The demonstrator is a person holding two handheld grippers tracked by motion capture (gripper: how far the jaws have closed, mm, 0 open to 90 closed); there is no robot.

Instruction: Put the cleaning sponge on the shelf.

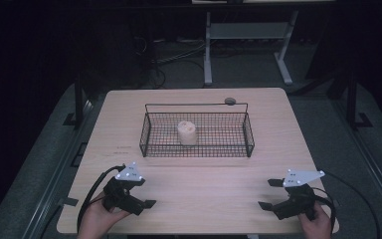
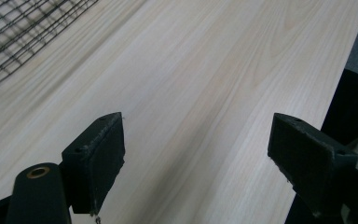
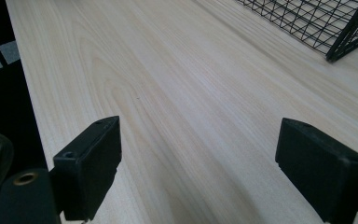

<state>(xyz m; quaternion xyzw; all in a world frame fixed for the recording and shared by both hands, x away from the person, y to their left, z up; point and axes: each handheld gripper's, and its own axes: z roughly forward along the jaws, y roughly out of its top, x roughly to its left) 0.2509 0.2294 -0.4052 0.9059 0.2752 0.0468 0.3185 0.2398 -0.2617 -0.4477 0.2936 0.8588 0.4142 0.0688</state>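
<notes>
We found a pale wood-grain table point(image 1: 199, 184) in a dark room. The left gripper point(image 1: 144, 195) sat near the front edge, jaws wide, empty. Mid-table, a black wire basket point(image 1: 197, 149) held a cream cylinder point(image 1: 187, 133). The right gripper point(image 1: 270, 194) likewise gaped empty.

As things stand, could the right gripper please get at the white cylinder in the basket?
Probably yes. The right gripper is open and holds nothing, and bare table lies between it and the basket. The basket is open on top, so the cylinder looks reachable from above, over the wire wall.
</notes>
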